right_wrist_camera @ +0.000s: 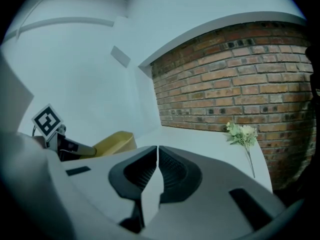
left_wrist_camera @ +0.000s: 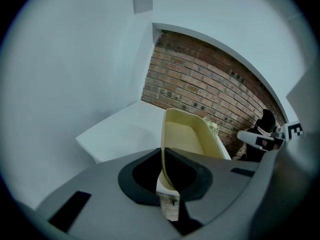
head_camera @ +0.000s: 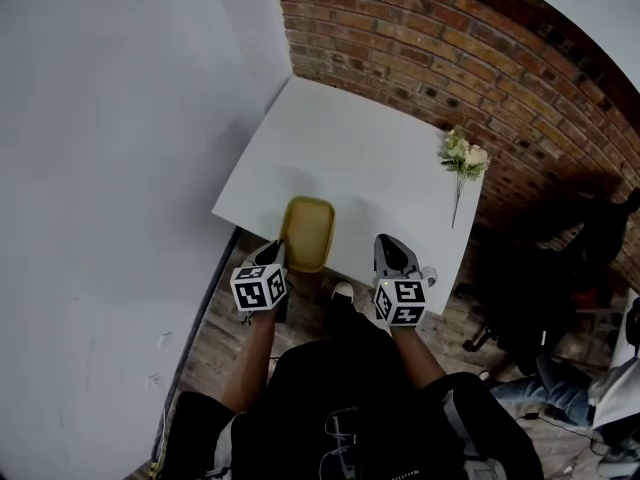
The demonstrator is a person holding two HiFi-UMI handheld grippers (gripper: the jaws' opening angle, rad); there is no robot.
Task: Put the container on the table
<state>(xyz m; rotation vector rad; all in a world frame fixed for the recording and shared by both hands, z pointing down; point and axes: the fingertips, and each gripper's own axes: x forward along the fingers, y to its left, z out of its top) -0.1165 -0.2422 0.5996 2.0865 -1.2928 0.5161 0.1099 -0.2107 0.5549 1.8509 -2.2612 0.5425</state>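
Note:
A yellow oblong container [head_camera: 307,230] is at the near edge of the white table [head_camera: 350,148]. My left gripper [head_camera: 275,250] is at its near left corner, shut on the rim. In the left gripper view the container's thin wall [left_wrist_camera: 187,136] runs straight out from between the closed jaws of the left gripper [left_wrist_camera: 163,156]. Whether the container rests on the tabletop or hangs just above it cannot be told. My right gripper [head_camera: 391,244] is to the right of the container, apart from it, shut with nothing in it. The right gripper view shows that gripper [right_wrist_camera: 157,153] and the container [right_wrist_camera: 117,141] at left.
A sprig of pale flowers [head_camera: 463,158] lies at the table's right side, also in the right gripper view [right_wrist_camera: 242,132]. A brick wall [head_camera: 450,58] backs the table and a white wall [head_camera: 120,148] runs along its left. A dark chair [head_camera: 540,298] and clutter stand to the right.

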